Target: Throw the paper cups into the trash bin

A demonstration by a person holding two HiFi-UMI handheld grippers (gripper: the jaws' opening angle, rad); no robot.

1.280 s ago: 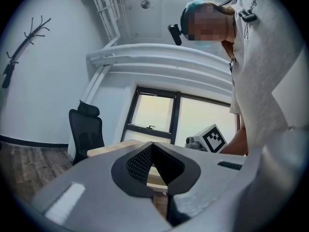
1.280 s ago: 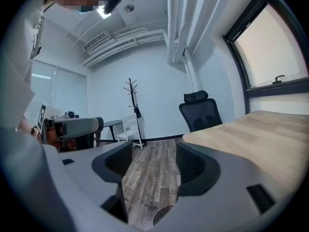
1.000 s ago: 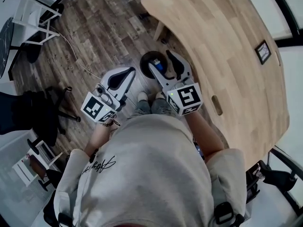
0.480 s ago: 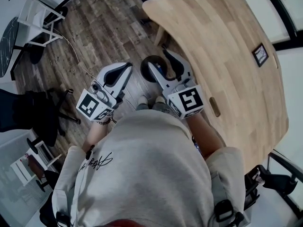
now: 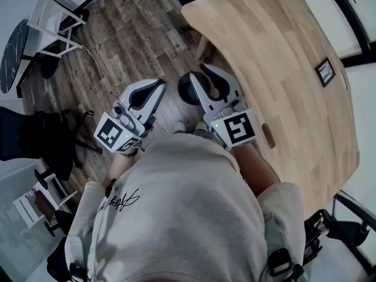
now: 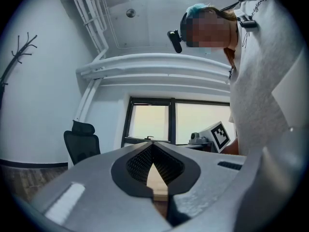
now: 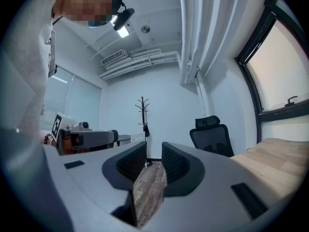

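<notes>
No paper cup shows in any view. The dark round trash bin (image 5: 184, 90) stands on the wooden floor by the table's edge, mostly hidden behind my right gripper (image 5: 199, 73). That gripper hovers over the bin; its jaws are closing, with a narrow gap and nothing between them, as the right gripper view (image 7: 153, 152) confirms. My left gripper (image 5: 159, 86) hangs left of the bin with its jaws shut and empty; in the left gripper view (image 6: 152, 144) the tips meet.
A large light wooden table (image 5: 282, 57) fills the right side, with a small black frame (image 5: 325, 71) on it. A black office chair (image 5: 35, 140) stands at the left and white furniture (image 5: 53, 16) at the top left. A coat rack (image 7: 142, 112) stands against the far wall.
The right gripper's jaws have narrowed from wide apart to a small gap. It now covers more of the bin, hiding the blue thing seen inside earlier. The left gripper barely moved.
</notes>
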